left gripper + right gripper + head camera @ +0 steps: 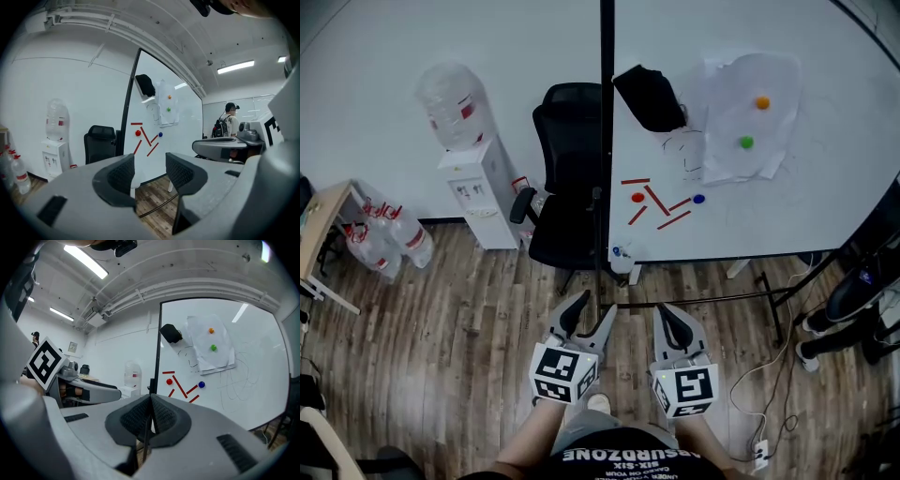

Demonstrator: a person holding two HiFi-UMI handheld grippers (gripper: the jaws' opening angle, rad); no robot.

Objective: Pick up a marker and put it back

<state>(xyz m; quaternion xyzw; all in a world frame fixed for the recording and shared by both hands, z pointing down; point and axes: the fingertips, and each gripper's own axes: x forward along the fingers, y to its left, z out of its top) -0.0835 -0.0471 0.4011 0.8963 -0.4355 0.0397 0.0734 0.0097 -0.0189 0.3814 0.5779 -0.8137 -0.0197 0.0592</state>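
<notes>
A: Checking claws first. The left claw (595, 306) (150, 165) has its jaws spread apart with nothing between the pads, only floor and board behind the gap. The right claw (665, 317) (151, 403) has its pads pressed together, empty.

B: Where are they?

A: Side by side, low in front of the person, over the wood floor (441, 319). Both point toward the whiteboard (825, 197) and sit well apart from it.

B: Marker?

A: Five red sticks (656, 200) are scattered on the lower board, near a red magnet (637, 198) and a blue magnet (698, 199). They're too small to tell whether any is the marker. Neither claw is touching them.

B: What else?

A: A paper sheet (741, 103) higher up carries an orange magnet (762, 103) and a green magnet (746, 142), and a black cloth (649, 97) hangs just left of it. A black office chair (567, 178) stands at the board's left edge, and a water dispenser (478, 187) is further left against the wall. In the left gripper view, a person with a backpack (228, 124) stands far off.
</notes>
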